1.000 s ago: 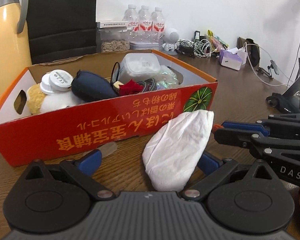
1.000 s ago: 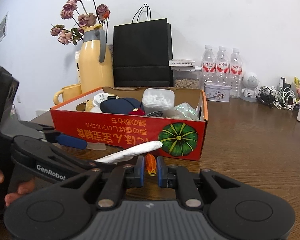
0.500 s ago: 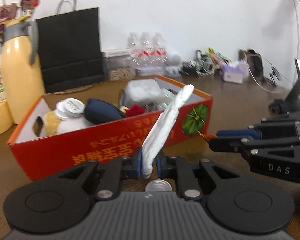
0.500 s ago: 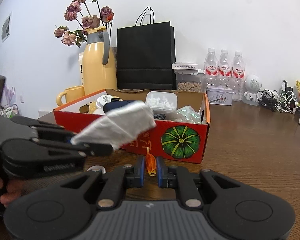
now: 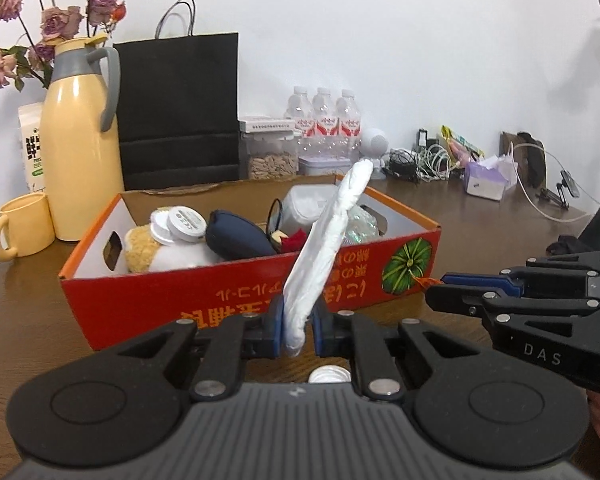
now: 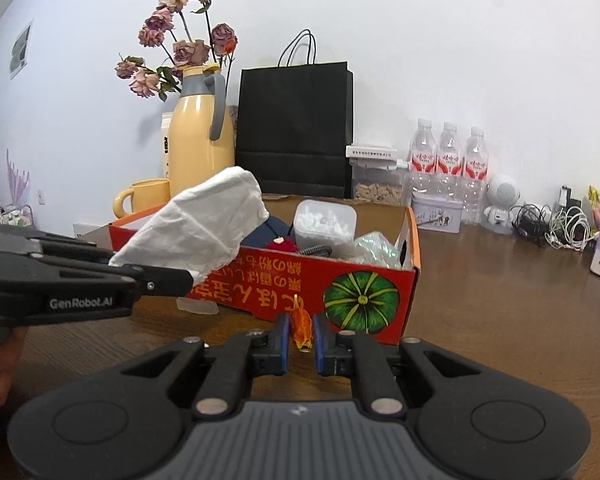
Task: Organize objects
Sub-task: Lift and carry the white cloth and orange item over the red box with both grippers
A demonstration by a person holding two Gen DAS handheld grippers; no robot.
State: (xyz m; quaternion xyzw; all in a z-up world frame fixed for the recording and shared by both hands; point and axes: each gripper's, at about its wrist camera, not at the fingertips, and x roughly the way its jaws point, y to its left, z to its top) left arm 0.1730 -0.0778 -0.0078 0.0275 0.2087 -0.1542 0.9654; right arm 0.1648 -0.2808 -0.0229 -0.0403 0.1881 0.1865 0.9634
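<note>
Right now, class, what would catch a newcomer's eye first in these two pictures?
The red cardboard box with a green pumpkin print, mid-table and crammed with odds and ends. In front of it the left gripper pinches a white folded cloth upright. Behind stands a yellow jug of dried roses.

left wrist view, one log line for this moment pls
left tongs: shut on white packet | right tongs: shut on orange scrap | red box: behind

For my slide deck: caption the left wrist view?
Left gripper clamps a white pouch before the red box; right gripper pinches an orange scrap.
</note>
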